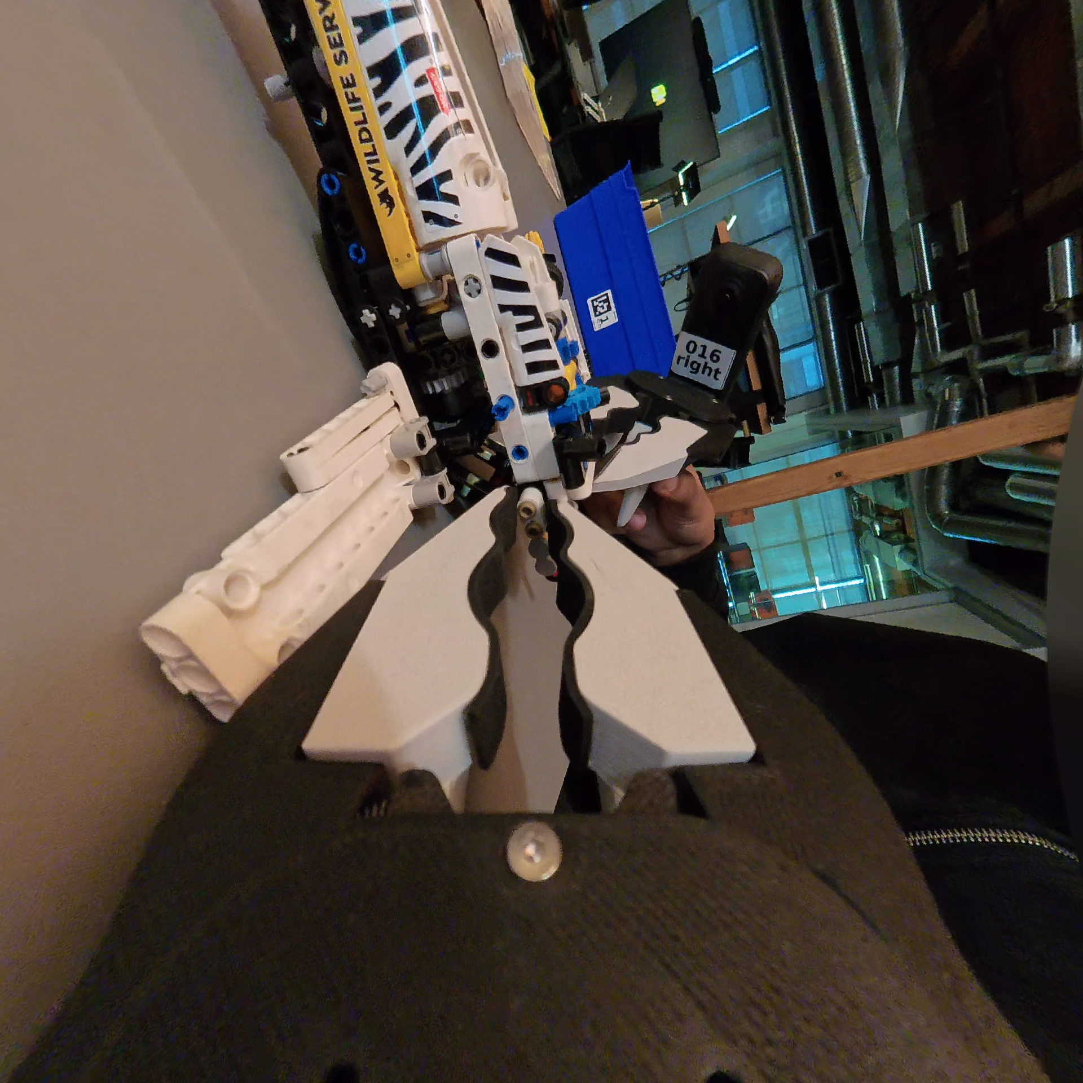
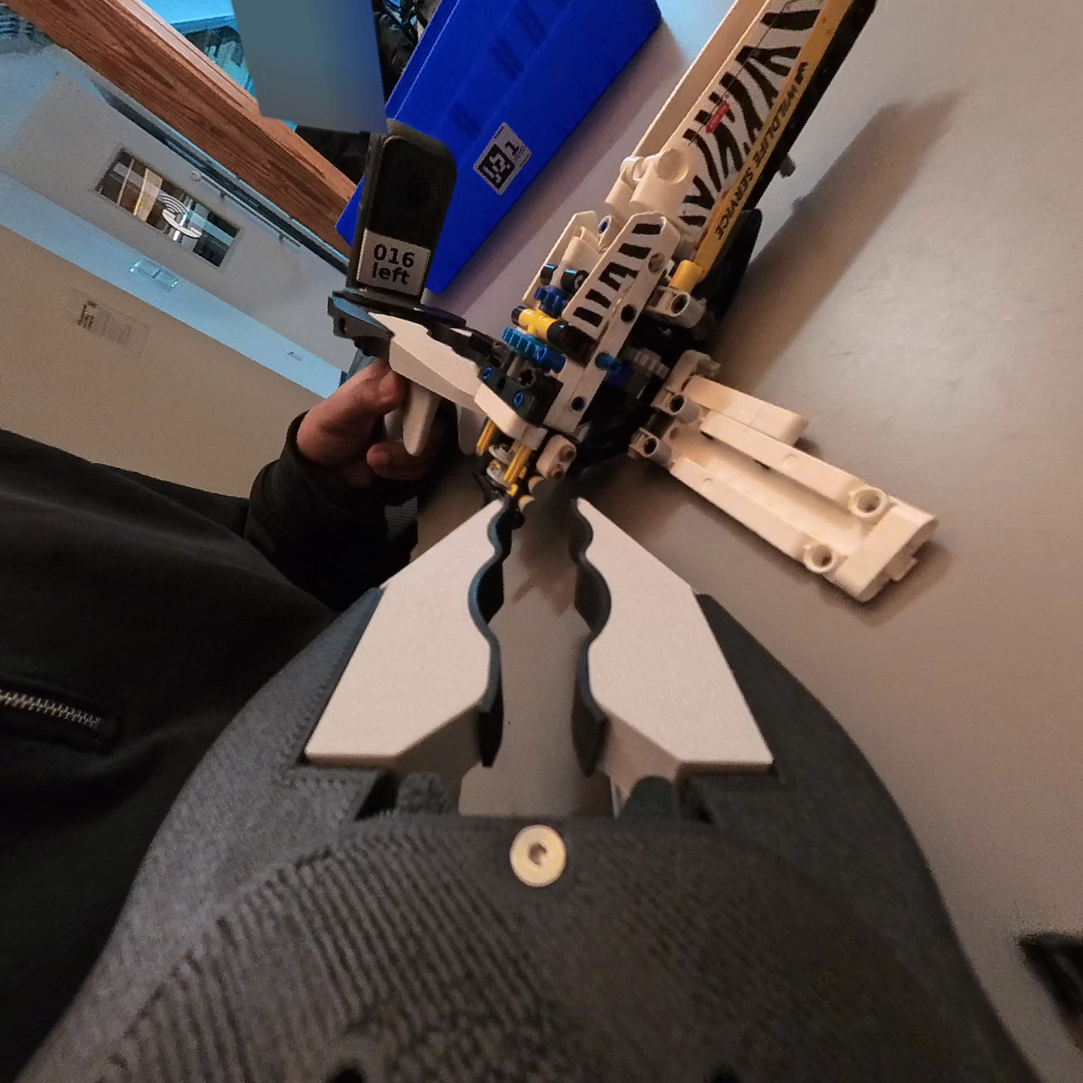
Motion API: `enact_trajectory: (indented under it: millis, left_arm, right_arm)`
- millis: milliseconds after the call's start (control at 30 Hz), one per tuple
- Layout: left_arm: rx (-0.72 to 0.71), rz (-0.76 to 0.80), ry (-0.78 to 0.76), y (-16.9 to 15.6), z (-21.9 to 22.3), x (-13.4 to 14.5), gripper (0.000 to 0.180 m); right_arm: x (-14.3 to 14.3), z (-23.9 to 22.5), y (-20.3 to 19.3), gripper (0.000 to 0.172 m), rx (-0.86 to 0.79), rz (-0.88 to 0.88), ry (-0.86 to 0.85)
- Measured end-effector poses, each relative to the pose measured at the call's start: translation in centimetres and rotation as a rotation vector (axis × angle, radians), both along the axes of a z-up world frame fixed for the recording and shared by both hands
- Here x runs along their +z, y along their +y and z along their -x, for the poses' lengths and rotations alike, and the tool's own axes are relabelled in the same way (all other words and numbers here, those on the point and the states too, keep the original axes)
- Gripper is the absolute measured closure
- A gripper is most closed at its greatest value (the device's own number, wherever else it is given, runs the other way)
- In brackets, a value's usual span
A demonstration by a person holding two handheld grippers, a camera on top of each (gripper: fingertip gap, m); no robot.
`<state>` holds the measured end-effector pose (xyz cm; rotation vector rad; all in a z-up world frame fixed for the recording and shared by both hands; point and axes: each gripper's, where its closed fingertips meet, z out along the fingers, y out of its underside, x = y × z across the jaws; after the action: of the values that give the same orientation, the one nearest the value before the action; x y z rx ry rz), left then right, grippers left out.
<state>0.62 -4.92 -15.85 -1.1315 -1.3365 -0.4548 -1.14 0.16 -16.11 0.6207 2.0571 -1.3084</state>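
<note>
Left tool [image 1: 536, 504] is nipped shut on a small white piece [image 1: 529, 505] of the toy model [image 1: 516, 351]; right tool [image 2: 542, 507] gapes just short of it, gripping nothing

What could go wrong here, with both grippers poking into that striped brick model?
The left gripper pinches a small white piece at the edge of the model; pulling might snap it off. The right gripper sits by thin yellow rods, which could bend or pop loose.

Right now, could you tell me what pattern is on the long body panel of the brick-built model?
Black zebra stripes on white on the long body panel, edged by a yellow strip; clearest in the left wrist view.
</note>
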Motion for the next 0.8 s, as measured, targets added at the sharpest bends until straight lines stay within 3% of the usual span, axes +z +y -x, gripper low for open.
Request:
enact_trajectory:
  millis: [300, 800]
  left_arm:
    - [-0.039, -0.047, -0.019, 0.0, -1.9, 0.3, 0.163]
    - [-0.066, 0.018, -0.032, 0.8, -1.8, -0.4, 0.173]
  right_arm:
    - [-0.2, -1.2, -0.8, 0.156, 0.056, -0.009, -0.032]
    - [-0.7, -1.4, -1.0, 0.166, 0.064, -0.023, -0.059]
